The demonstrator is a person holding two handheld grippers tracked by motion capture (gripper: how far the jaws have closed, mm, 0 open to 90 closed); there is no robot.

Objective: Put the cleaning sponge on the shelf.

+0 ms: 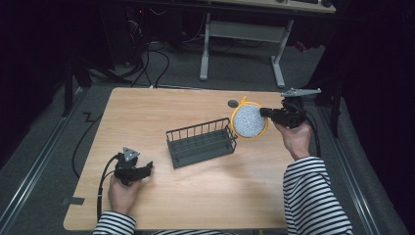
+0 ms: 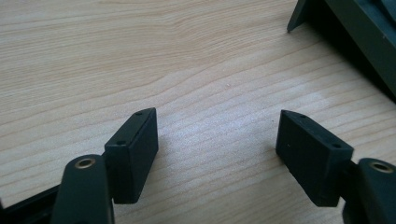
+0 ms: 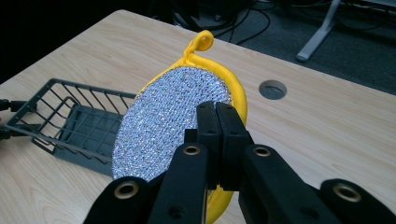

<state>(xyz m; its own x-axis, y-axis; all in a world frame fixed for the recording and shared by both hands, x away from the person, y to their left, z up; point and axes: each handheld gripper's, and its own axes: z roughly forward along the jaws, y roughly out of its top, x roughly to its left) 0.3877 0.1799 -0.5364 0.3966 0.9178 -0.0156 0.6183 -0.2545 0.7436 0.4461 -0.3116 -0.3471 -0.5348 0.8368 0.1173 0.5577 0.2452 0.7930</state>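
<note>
A round pad (image 1: 249, 121) with a yellow rim, a hanging loop and a silvery mesh face hangs above the wooden table (image 1: 147, 112), just right of a dark wire rack (image 1: 200, 142). My right gripper (image 1: 264, 112) is shut on the pad's right edge. In the right gripper view its jaws (image 3: 218, 121) pinch the pad (image 3: 173, 116) near the rim, and the rack (image 3: 70, 121) lies beyond at the left. My left gripper (image 1: 148, 168) rests low at the table's front left, pointing towards the rack. Its jaws (image 2: 217, 140) stand open over bare wood with nothing between them.
A round cable hole (image 1: 233, 103) sits in the tabletop behind the pad. The rack's corner (image 2: 345, 32) lies just ahead and right of the left gripper. Another desk's white legs (image 1: 205, 49) and cables stand on the floor beyond the table's far edge.
</note>
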